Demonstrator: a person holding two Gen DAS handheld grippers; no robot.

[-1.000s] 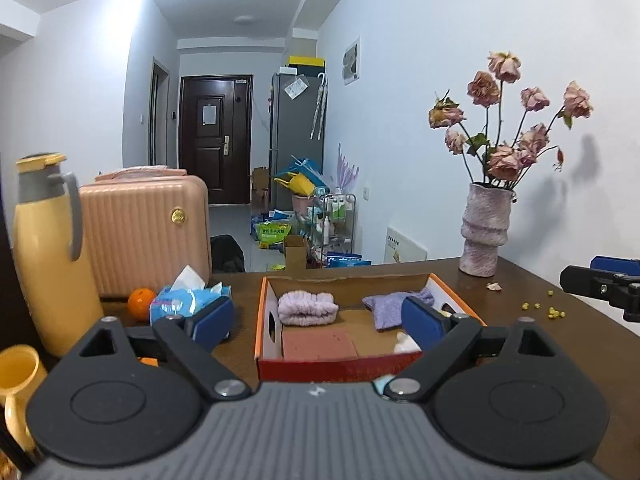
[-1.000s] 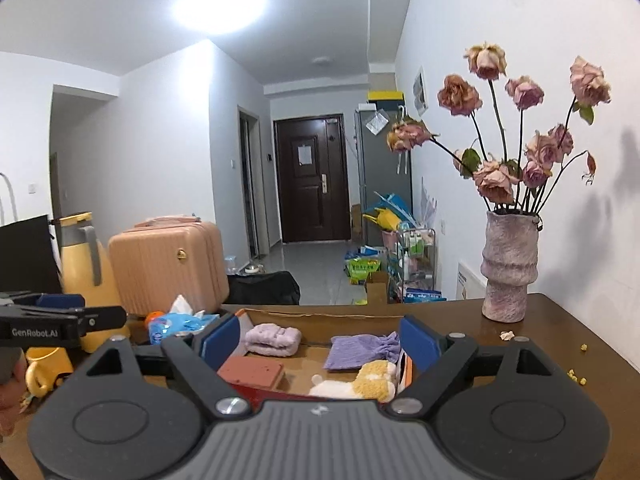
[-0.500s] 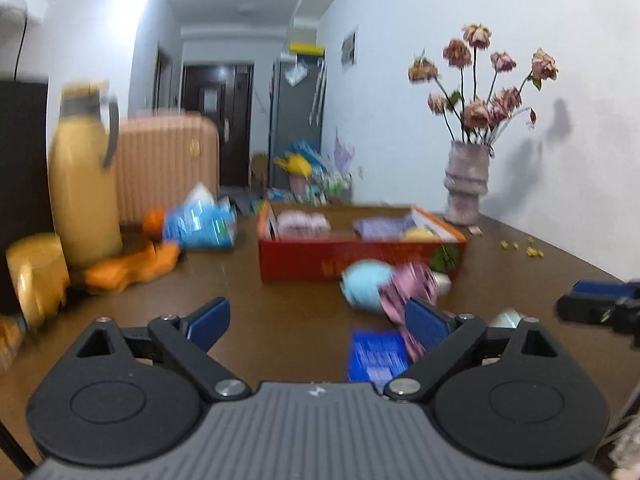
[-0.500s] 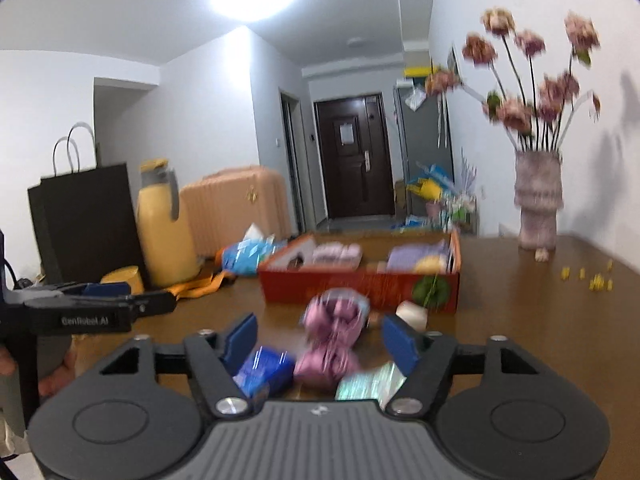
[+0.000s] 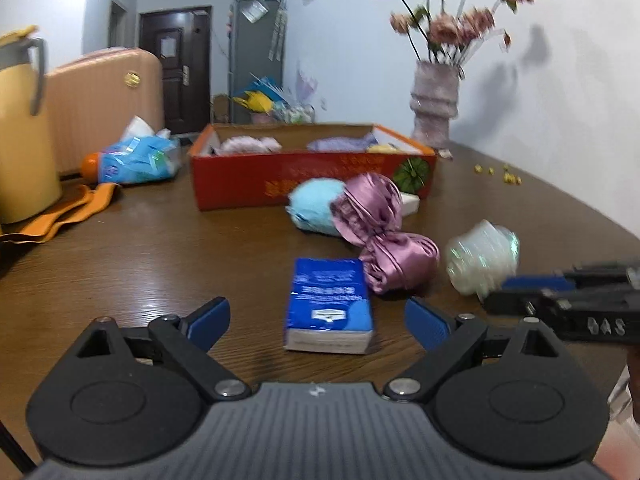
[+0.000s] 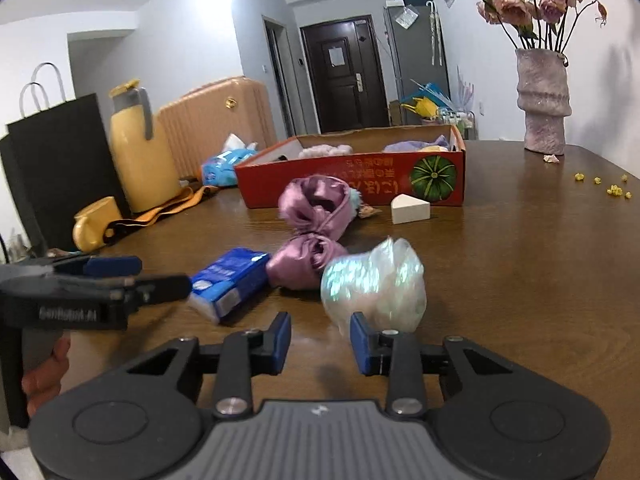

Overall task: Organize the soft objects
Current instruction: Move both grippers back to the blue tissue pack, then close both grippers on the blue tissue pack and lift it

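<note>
Low over the brown wooden table (image 5: pixel 152 248), both grippers face a red cardboard box (image 5: pixel 312 176) that serves as the landmark. Well left of the box stand a yellow thermos jug (image 5: pixel 24 136) and a peach suitcase (image 5: pixel 104 104), with an orange strap (image 5: pixel 68 212) on the wood in front of them and a blue tissue pack (image 5: pixel 136 158) just beside the box's left end. Inside the box lie a pale pink fluffy cloth (image 5: pixel 250 145) toward the left and a lilac cloth (image 5: pixel 340 143) toward the right.

In front of the box, nearer the cameras, a light blue plush (image 5: pixel 314 206) touches a mauve satin scrunchie bundle (image 5: pixel 380 232), and a white wedge-shaped sponge (image 6: pixel 410 209) sits close to the box's front wall. A small blue pocket-tissue packet (image 5: pixel 328 304) lies nearer still. The left gripper (image 5: pixel 318 320) has its jaws spread wide, and the packet lies on the table in line with the gap, just ahead of the fingertips, untouched.

Right of the packet sits an iridescent crinkly ball (image 6: pixel 374 284). The right gripper (image 6: pixel 320 338) is closing its jaws; the gap is narrow and nothing lies in it, with the ball just ahead of the right fingertip. Far right of the box stands a pinkish vase (image 6: pixel 542 100) of dried roses, with yellow crumbs (image 6: pixel 608 186) scattered nearby.
</note>
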